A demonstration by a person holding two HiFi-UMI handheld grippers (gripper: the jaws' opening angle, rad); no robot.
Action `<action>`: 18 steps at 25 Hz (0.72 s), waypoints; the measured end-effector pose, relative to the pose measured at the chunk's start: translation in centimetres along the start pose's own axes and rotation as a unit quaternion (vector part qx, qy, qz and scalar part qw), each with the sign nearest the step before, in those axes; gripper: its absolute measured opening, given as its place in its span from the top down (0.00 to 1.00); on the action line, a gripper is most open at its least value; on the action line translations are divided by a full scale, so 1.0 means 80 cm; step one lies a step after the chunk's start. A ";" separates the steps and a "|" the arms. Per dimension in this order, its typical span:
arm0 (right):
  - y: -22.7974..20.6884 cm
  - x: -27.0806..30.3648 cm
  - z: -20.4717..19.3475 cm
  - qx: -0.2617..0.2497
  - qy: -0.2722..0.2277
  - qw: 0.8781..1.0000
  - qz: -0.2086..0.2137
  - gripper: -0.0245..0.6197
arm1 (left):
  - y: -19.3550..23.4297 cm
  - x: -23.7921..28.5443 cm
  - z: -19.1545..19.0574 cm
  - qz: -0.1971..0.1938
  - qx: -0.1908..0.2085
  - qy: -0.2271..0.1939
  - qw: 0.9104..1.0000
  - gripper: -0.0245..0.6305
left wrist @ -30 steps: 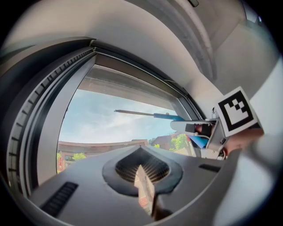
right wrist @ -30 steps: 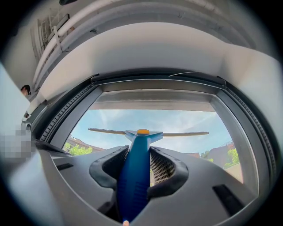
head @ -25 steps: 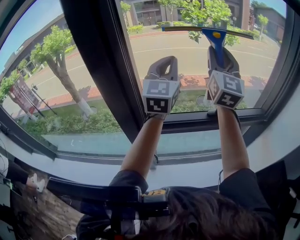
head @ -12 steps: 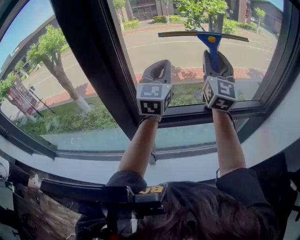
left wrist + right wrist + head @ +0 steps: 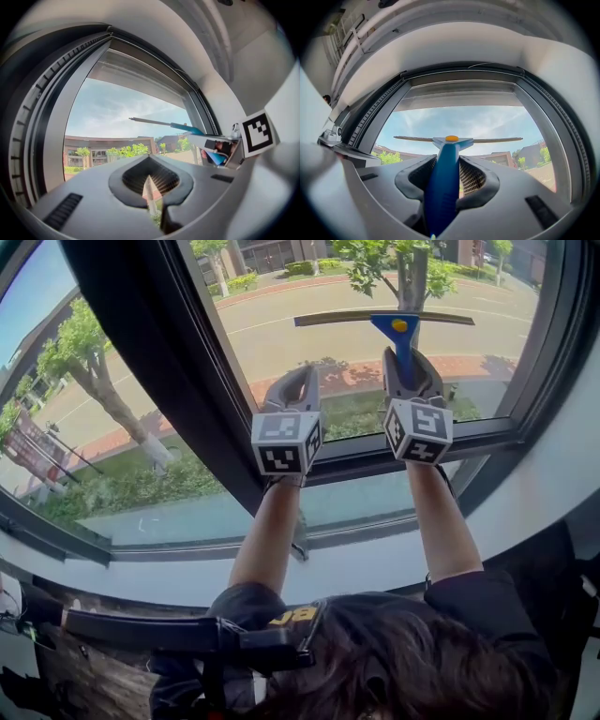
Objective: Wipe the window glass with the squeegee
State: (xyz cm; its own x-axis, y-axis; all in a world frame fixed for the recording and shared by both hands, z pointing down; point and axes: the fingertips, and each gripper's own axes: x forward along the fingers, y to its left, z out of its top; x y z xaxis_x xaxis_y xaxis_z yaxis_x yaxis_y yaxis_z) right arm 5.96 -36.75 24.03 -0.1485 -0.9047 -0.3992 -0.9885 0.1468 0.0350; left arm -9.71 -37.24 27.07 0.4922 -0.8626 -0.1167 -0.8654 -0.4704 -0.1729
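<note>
A blue-handled squeegee (image 5: pixel 397 334) with an orange button lies with its long blade (image 5: pixel 382 317) flat against the right window pane (image 5: pixel 281 324). My right gripper (image 5: pixel 405 369) is shut on the blue handle (image 5: pixel 443 180), and its blade (image 5: pixel 459 139) spans the glass ahead. My left gripper (image 5: pixel 296 390) hovers just left of it, close to the glass and holding nothing; its jaws stand almost together with only a thin slit (image 5: pixel 149 192) between them. The squeegee (image 5: pixel 161 123) shows to its right.
A thick dark mullion (image 5: pixel 159 362) splits the window, with another pane (image 5: pixel 56 409) to the left. The lower window frame (image 5: pixel 375 457) and a pale sill (image 5: pixel 356 563) run beneath my arms. The right frame post (image 5: pixel 548 362) stands near the blade's right end.
The squeegee and both grippers have slid down the glass, and the blade now sits lower against the street outside. The hold on the handle is unchanged.
</note>
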 end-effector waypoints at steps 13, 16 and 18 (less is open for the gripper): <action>0.005 -0.033 -0.069 -0.003 0.034 0.999 0.010 0.74 | -0.012 -0.007 -0.043 -0.008 -0.018 0.027 0.999 0.96; 0.004 -0.040 -0.079 -0.008 0.036 0.999 0.011 0.74 | -0.017 -0.009 -0.050 -0.010 -0.017 0.032 0.999 0.96; 0.003 -0.045 -0.089 -0.011 0.039 0.999 0.012 0.74 | -0.019 -0.010 -0.056 -0.011 -0.016 0.036 0.999 0.96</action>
State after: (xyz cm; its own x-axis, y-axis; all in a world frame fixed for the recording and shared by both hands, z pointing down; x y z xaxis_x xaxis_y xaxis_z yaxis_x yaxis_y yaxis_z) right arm 6.10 -36.33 32.02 -0.1720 -0.9301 -0.3247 -0.9851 0.1602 0.0630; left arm -9.21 -36.69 31.84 0.5038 -0.8628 -0.0426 -0.8578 -0.4938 -0.1426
